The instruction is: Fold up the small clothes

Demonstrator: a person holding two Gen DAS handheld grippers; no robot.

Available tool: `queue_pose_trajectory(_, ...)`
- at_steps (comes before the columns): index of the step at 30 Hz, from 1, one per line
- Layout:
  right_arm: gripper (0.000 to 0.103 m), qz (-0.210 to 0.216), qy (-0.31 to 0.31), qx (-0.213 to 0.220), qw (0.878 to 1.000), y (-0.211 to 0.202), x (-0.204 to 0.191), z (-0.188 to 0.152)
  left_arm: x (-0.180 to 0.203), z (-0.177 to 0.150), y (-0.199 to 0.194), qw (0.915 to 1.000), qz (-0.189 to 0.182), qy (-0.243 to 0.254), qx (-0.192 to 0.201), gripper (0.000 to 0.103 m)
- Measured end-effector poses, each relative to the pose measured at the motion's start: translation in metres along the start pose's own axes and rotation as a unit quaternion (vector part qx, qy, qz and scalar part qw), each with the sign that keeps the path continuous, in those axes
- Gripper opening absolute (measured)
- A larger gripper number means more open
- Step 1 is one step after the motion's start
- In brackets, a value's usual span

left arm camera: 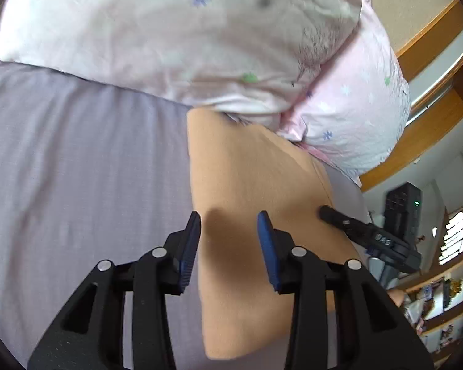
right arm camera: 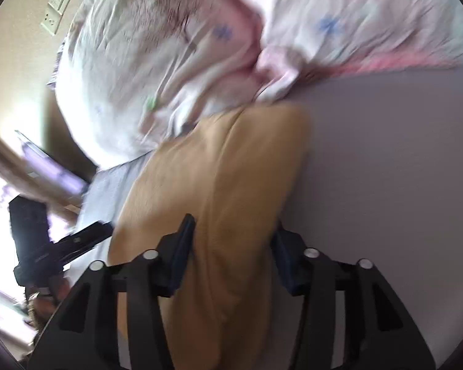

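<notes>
Jaws apart on the left gripper [left arm camera: 228, 234], which hovers empty over the flat tan knit garment [left arm camera: 250, 185] lying on the lilac bedsheet [left arm camera: 86, 160] beside the pink floral pillows [left arm camera: 176, 30]. Rightward, the right gripper [right arm camera: 231, 240] straddles a raised fold with fingers spread, not yet clamped; I would pinch both layers before carrying it across, keeping edges aligned.

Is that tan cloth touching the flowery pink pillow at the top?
Touching. In the left wrist view the tan cloth runs up the bed and its top edge slips under the pink pillow, with no strip of sheet between them.
</notes>
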State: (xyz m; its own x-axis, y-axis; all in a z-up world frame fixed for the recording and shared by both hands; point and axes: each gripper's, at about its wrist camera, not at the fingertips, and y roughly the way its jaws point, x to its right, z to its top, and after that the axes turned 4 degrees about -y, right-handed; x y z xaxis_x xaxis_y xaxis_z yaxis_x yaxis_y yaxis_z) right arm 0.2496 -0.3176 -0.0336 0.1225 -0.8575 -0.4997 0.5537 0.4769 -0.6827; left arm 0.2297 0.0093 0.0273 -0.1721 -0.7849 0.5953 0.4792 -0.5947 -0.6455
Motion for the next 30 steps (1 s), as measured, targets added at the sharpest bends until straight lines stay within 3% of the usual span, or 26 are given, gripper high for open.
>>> queue_pose_trajectory(1,0.068,-0.009,0.003,0.040,0.999,-0.026,-0.004,-0.005,-0.004,-0.005,-0.013,0.9999,-0.010,0.007,0.007,0.042)
queue_pose_trajectory(2,0.074,0.008,0.006,0.061,0.998,-0.042,-0.007,-0.009,0.000,-0.011,-0.025,0.9995,-0.023,0.017,0.014,0.046)
queue_pose_trajectory(4,0.086,0.095,0.012,0.080,0.992,-0.073,-0.017,-0.024,0.011,-0.024,-0.043,0.9976,-0.053,0.039,0.020,0.061)
queue_pose_trajectory(7,0.090,0.206,0.012,0.049,0.977,-0.082,-0.044,-0.045,0.042,-0.048,-0.044,0.9920,-0.090,0.087,-0.003,0.067)
queue_pose_trajectory(9,0.090,0.214,0.012,0.022,0.976,-0.073,-0.057,-0.055,0.055,-0.059,-0.035,0.9896,-0.091,0.110,-0.023,0.069)
queue_pose_trajectory(13,0.090,0.096,0.039,-0.018,0.994,-0.042,-0.047,-0.077,0.061,-0.078,-0.002,0.9888,-0.027,0.133,-0.061,0.071)
queue_pose_trajectory(16,0.089,0.103,0.078,-0.040,0.991,-0.033,-0.024,-0.090,0.057,-0.087,0.008,0.9867,-0.001,0.145,-0.073,0.071)
queue_pose_trajectory(18,0.090,0.098,0.060,-0.018,0.993,-0.050,-0.030,-0.093,0.058,-0.089,-0.003,0.9878,-0.005,0.143,-0.061,0.074)
queue_pose_trajectory(20,0.096,0.094,0.030,0.012,0.995,-0.073,-0.042,-0.099,0.056,-0.092,-0.019,0.9898,0.004,0.136,-0.041,0.086)
queue_pose_trajectory(22,0.102,0.068,0.000,0.035,0.997,-0.087,-0.053,-0.104,0.054,-0.100,-0.035,0.9903,0.037,0.133,-0.016,0.100)
queue_pose_trajectory(26,0.102,-0.046,-0.062,0.046,0.996,-0.094,-0.074,-0.119,0.046,-0.112,-0.041,0.9854,0.119,0.122,-0.009,0.101)
queue_pose_trajectory(30,0.102,-0.118,-0.095,0.023,0.988,-0.076,-0.076,-0.134,0.037,-0.112,-0.029,0.9848,0.132,0.108,-0.032,0.101)
